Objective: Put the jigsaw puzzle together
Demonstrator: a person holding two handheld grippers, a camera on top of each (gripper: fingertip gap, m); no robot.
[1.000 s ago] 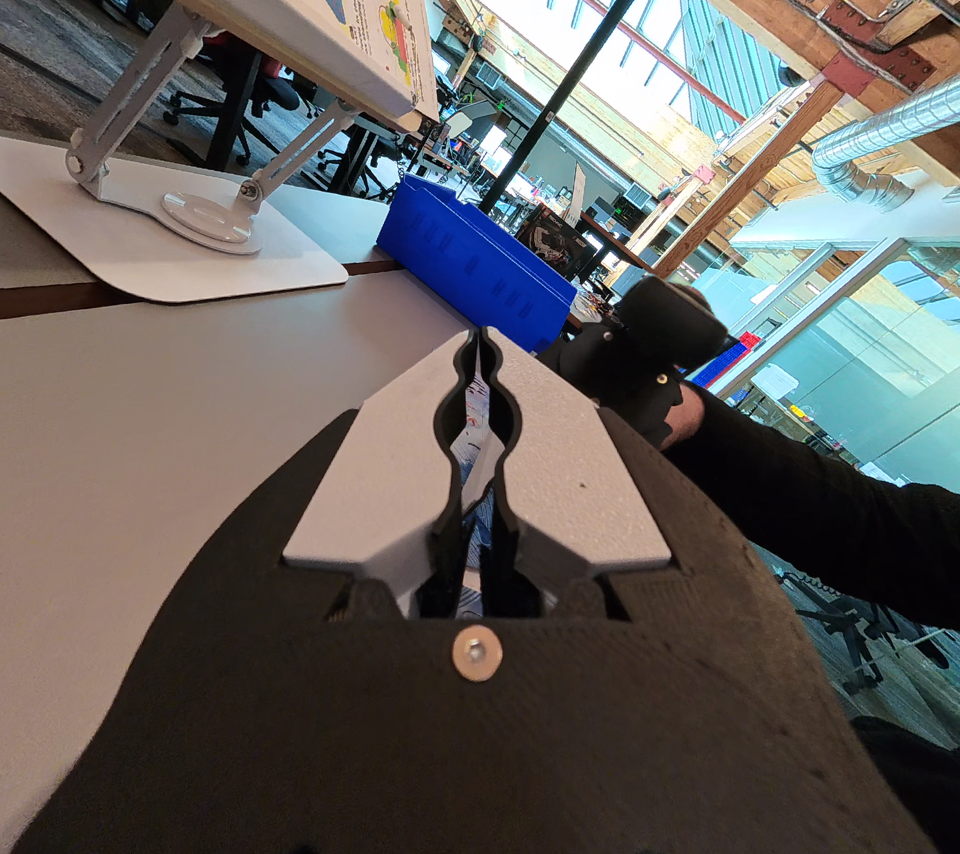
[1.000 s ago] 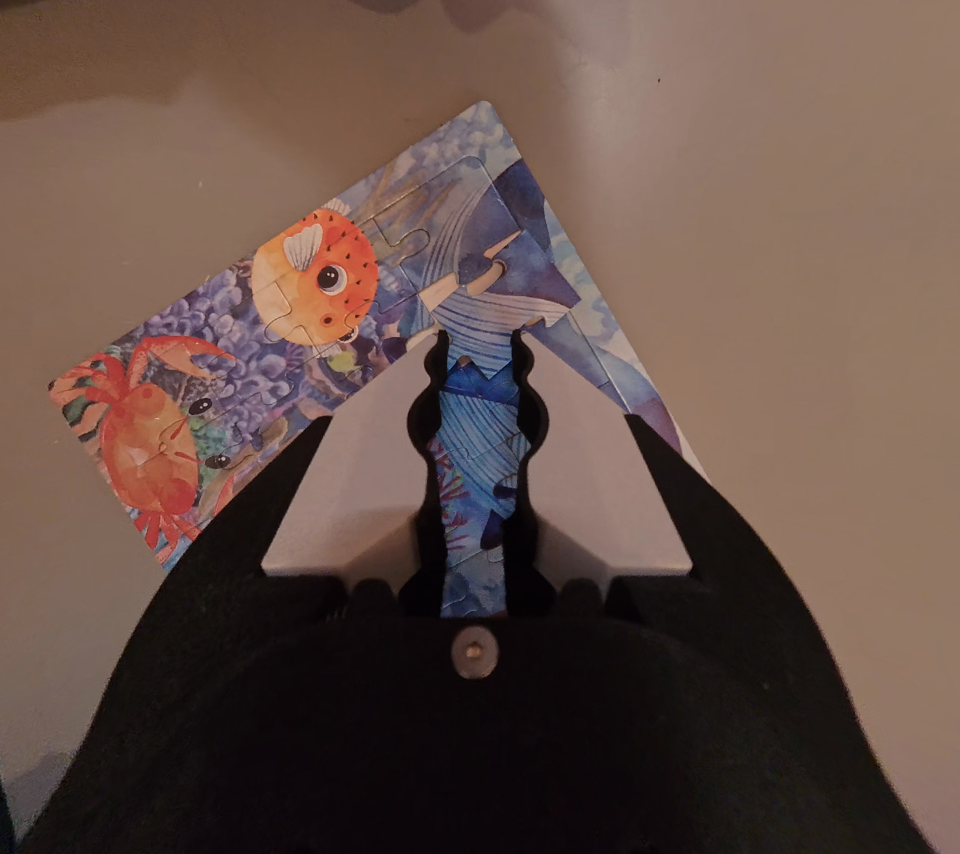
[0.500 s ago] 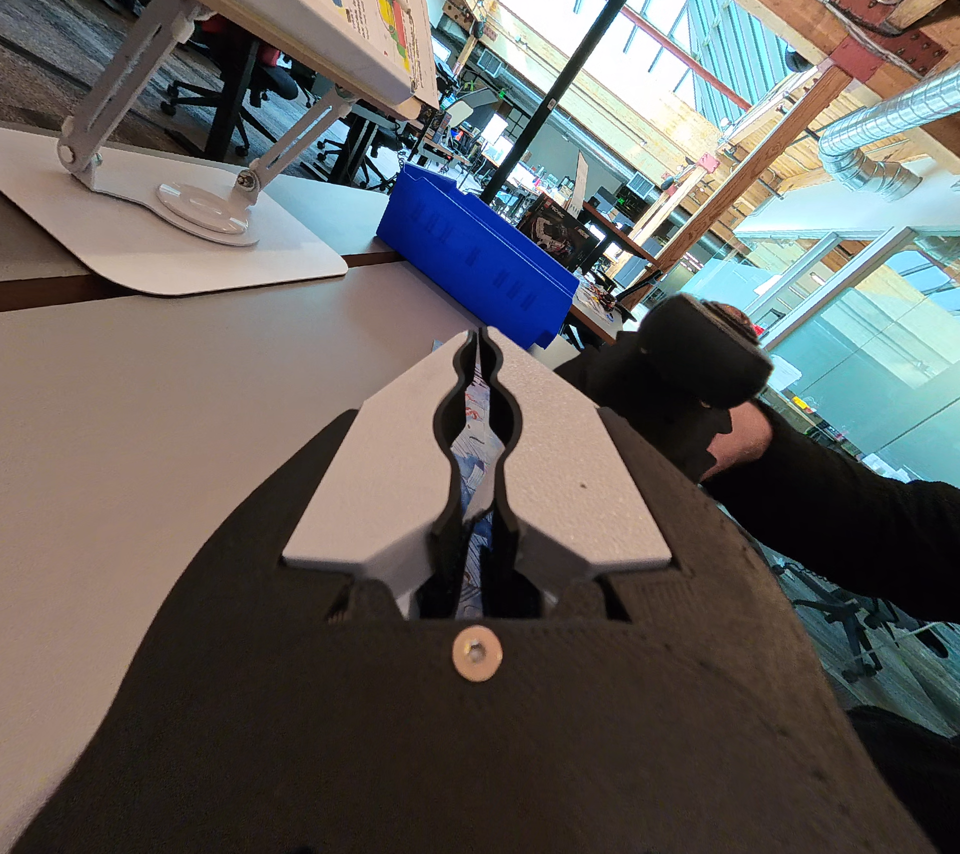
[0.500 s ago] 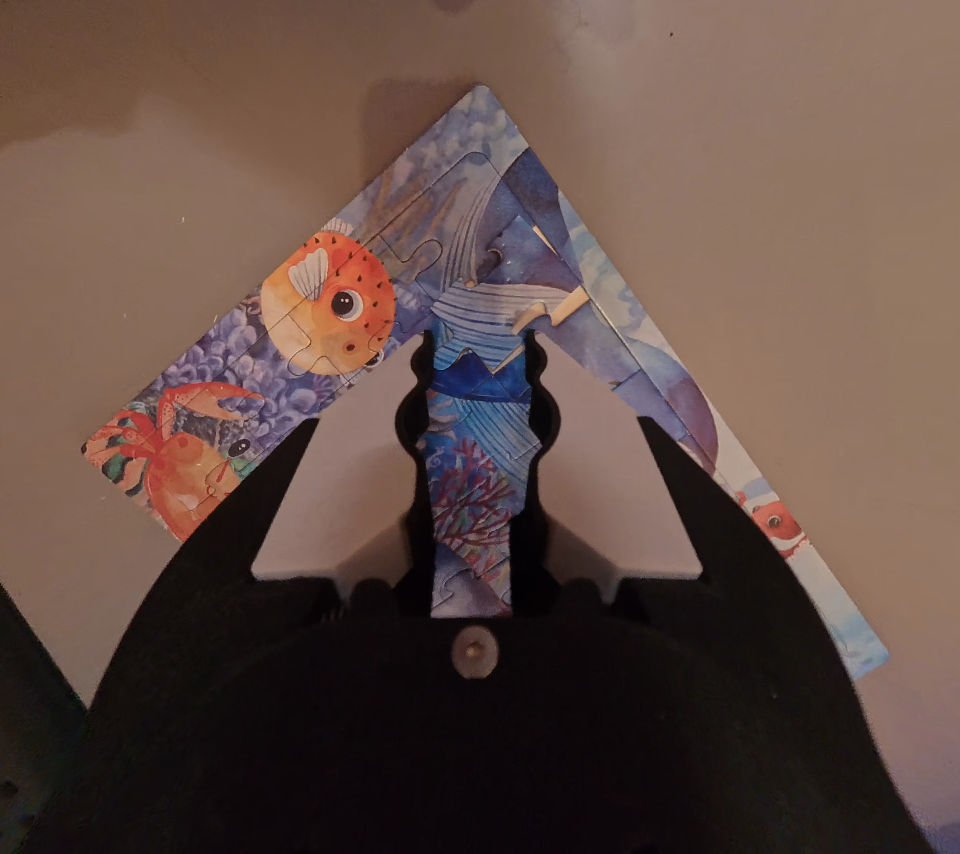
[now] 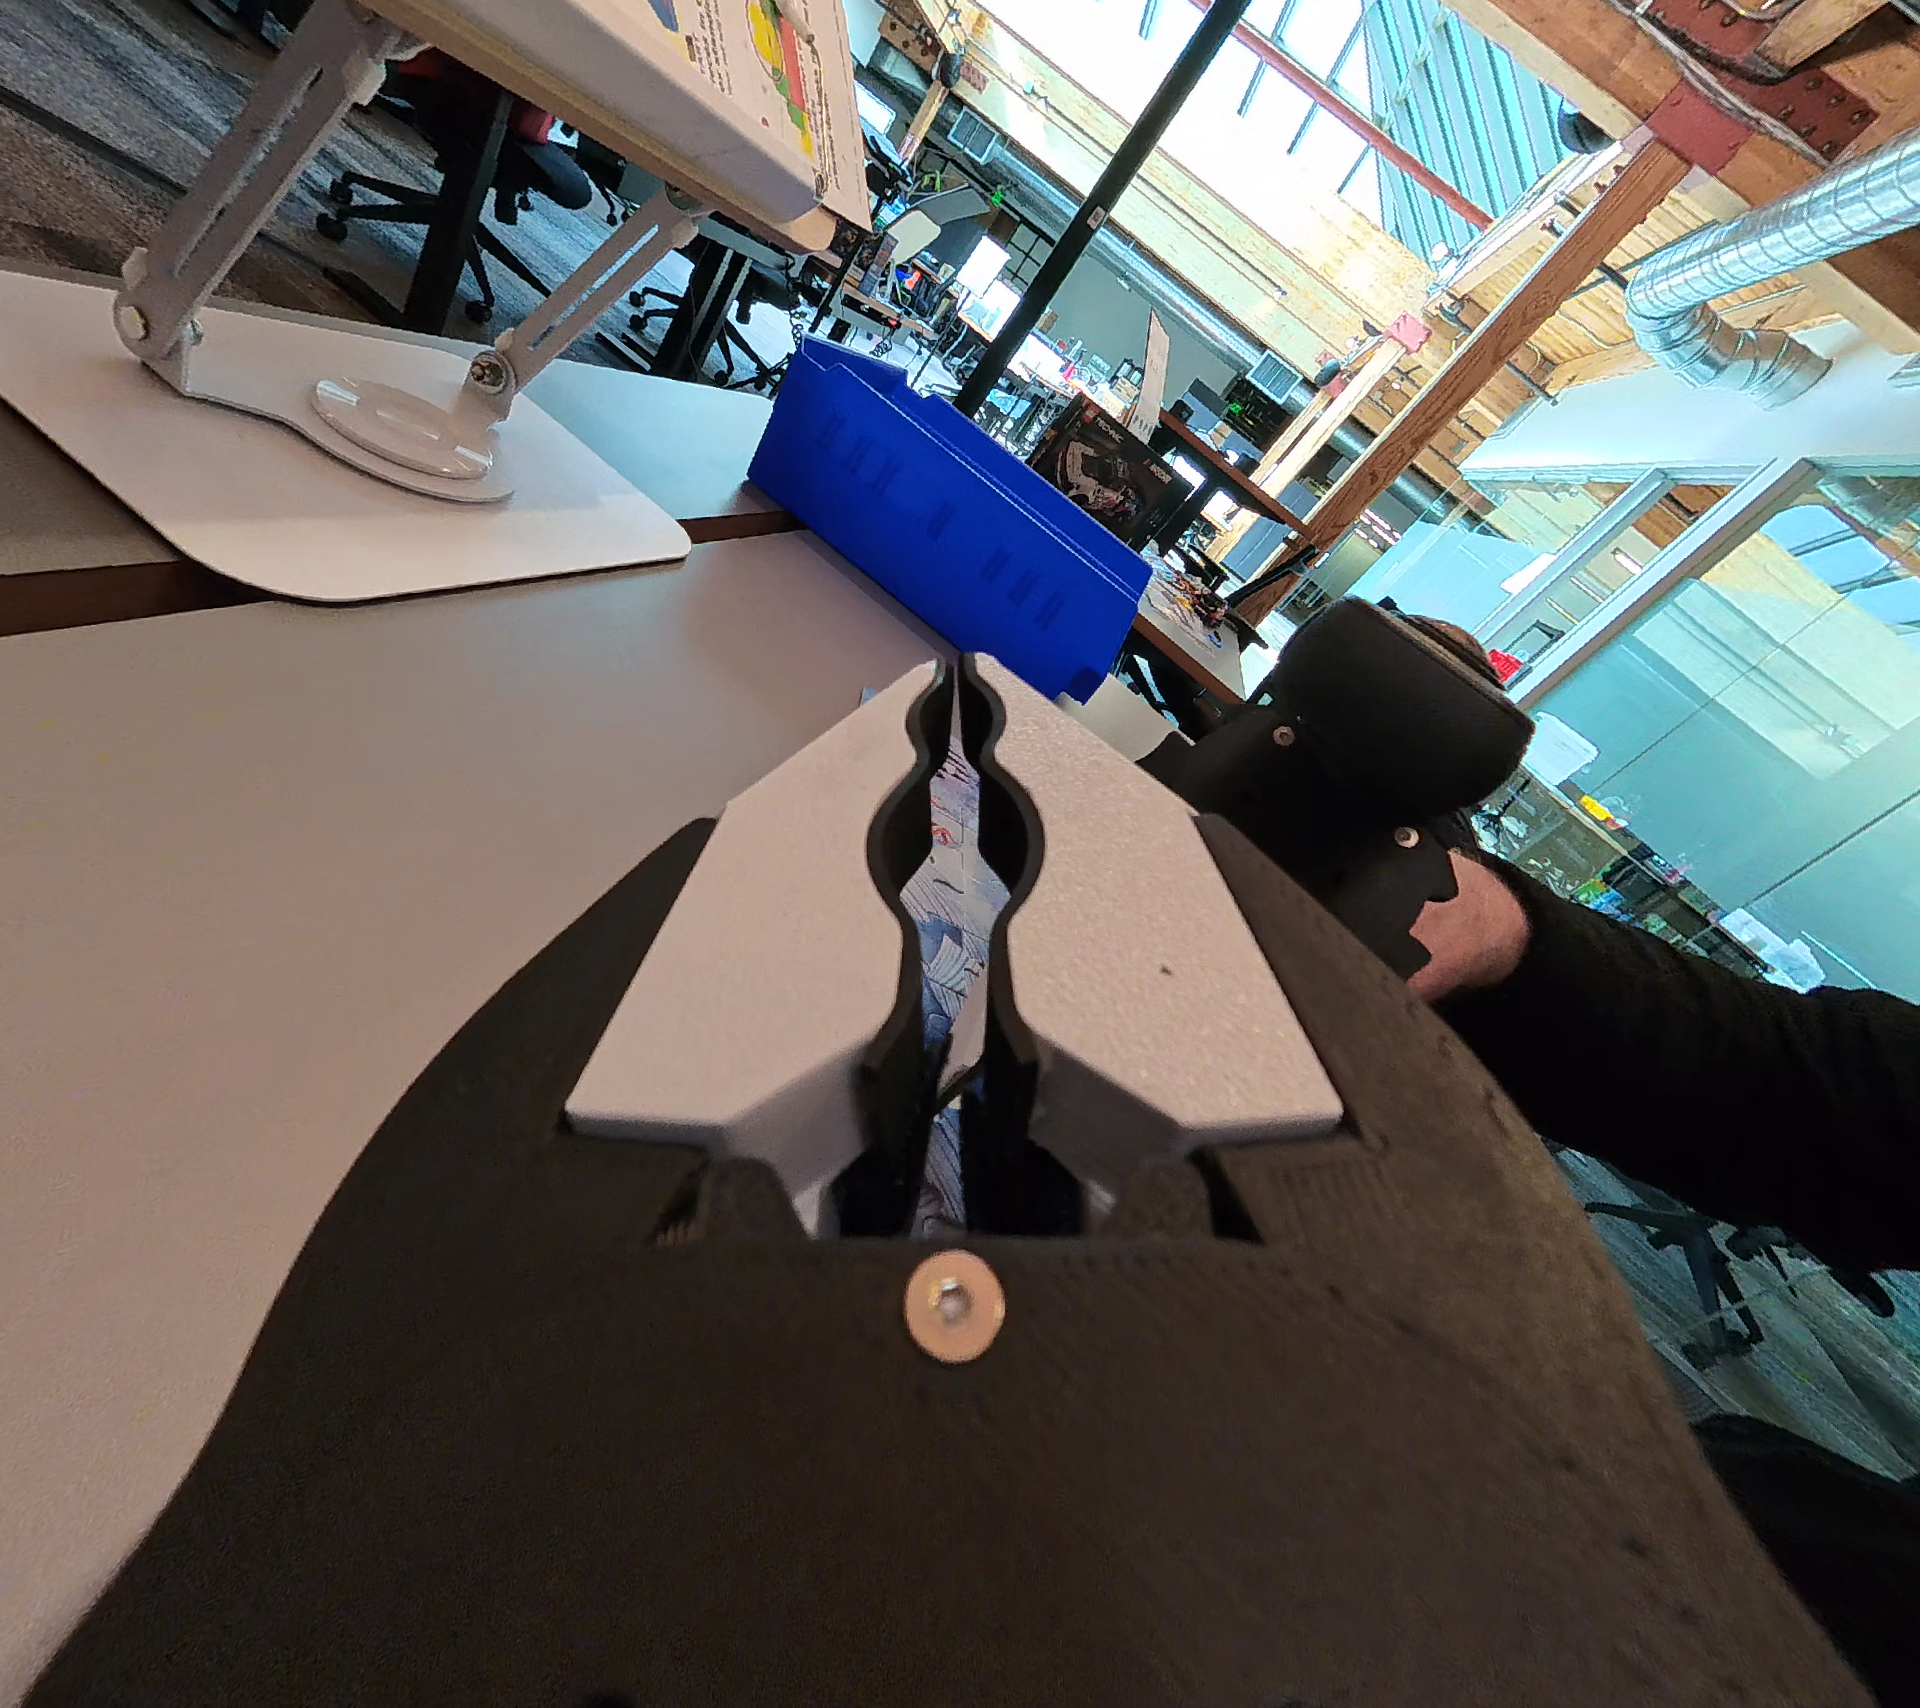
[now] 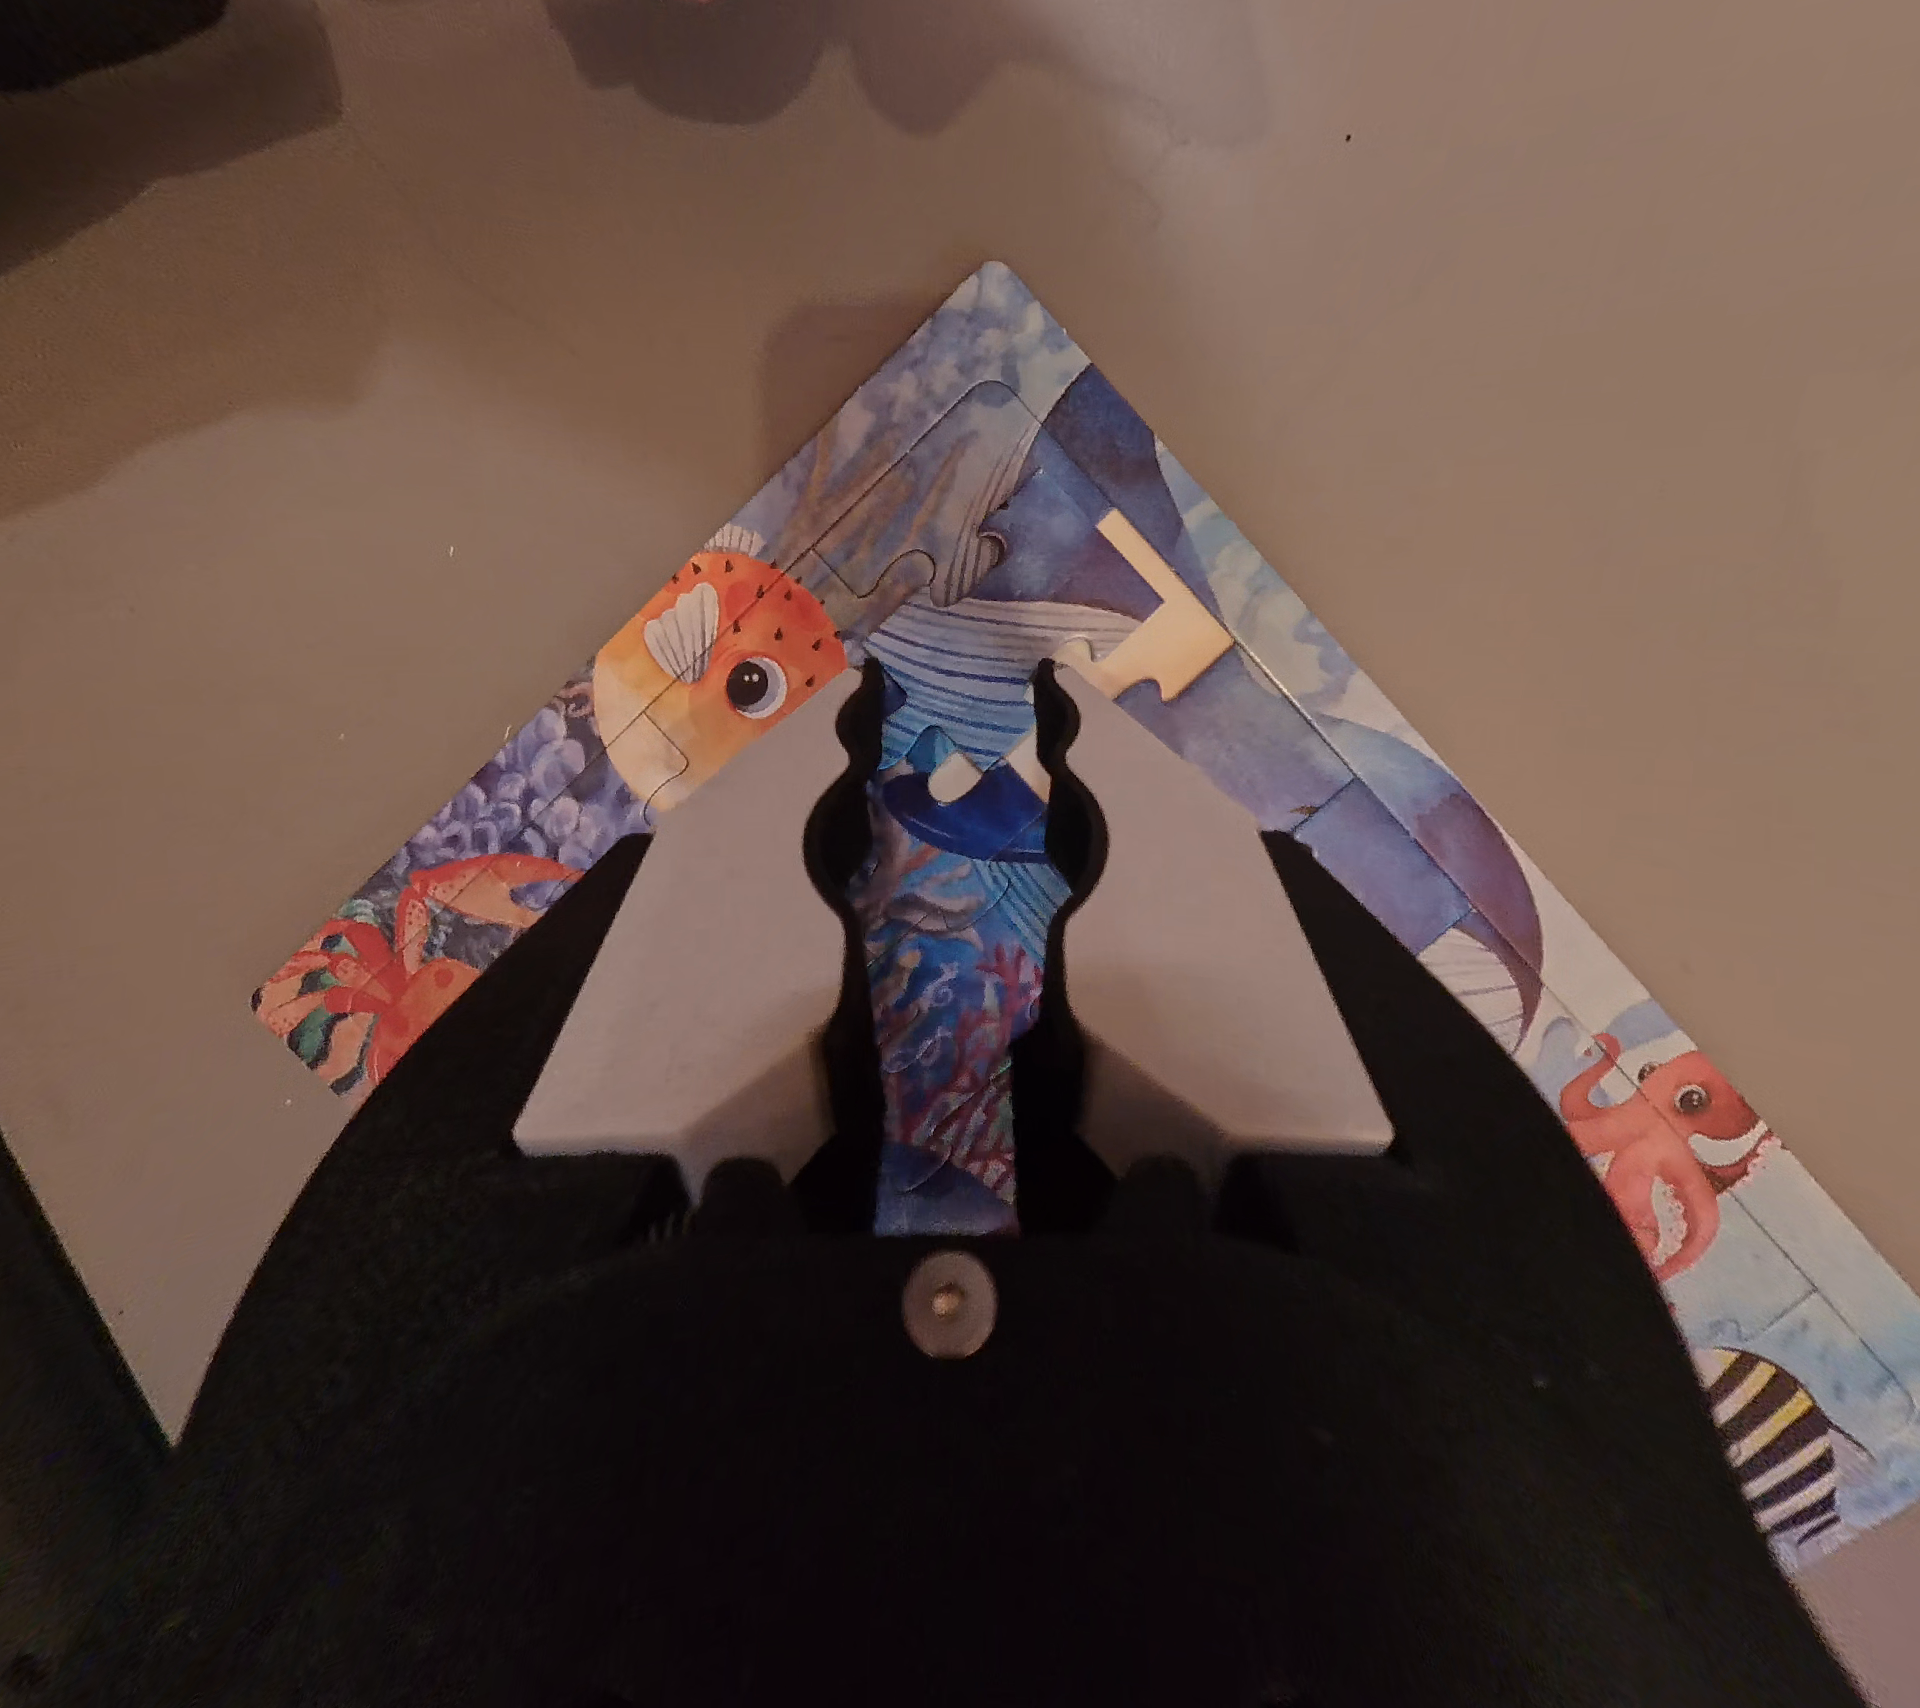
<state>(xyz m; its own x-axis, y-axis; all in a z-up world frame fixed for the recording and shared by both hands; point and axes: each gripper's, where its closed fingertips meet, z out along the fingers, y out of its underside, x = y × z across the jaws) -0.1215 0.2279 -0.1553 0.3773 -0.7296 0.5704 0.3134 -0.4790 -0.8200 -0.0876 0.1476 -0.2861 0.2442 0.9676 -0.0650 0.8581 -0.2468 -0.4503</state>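
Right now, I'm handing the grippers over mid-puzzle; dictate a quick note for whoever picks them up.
Left gripper: nearly closed; coloured print shows between its fingers, grip unclear.
Right gripper: open, empty, above the puzzle on the table.
Done: most visible pieces joined, corner included.
To do: a pale gap beside the whale needs filling or closing.

Left tongs (image 5: pixel 958 692) are sitting nearly closed above the grey counter (image 5: pixel 312 827), with a blue bin (image 5: pixel 935 515) lying just beyond.
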